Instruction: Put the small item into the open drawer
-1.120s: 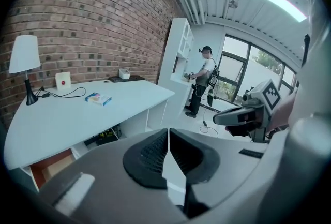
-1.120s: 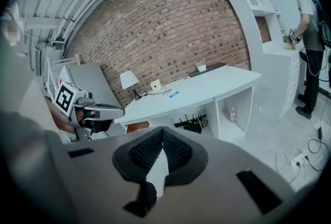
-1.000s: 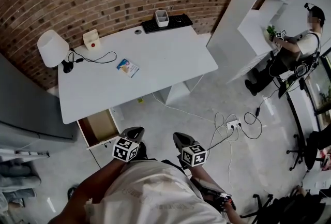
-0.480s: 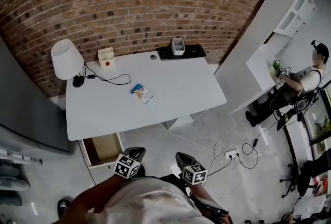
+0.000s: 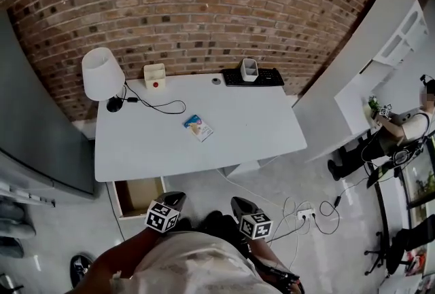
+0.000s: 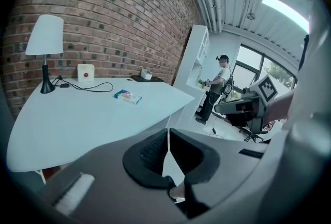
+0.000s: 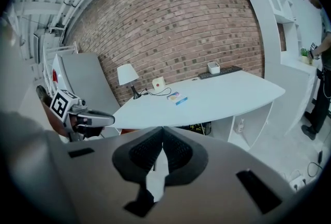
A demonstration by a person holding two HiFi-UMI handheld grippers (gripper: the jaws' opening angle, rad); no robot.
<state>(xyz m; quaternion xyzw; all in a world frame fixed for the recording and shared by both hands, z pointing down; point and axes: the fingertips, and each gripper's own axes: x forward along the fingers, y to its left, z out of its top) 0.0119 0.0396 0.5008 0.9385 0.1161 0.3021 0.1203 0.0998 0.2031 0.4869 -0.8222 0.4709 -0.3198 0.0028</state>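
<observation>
The small item, a blue-and-white packet, lies flat on the white bench at mid-frame, well apart from the open drawer at lower left. Bottom centre, the left hand-held gripper and the right hand-held gripper each have their jaws pressed together on nothing.

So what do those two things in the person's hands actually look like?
The left gripper and right gripper are dark grey, tapering two-jaw tools with ribbed black pads inside. Each carries a white cube printed with black square markers. The person wears a pale cream top.
</observation>
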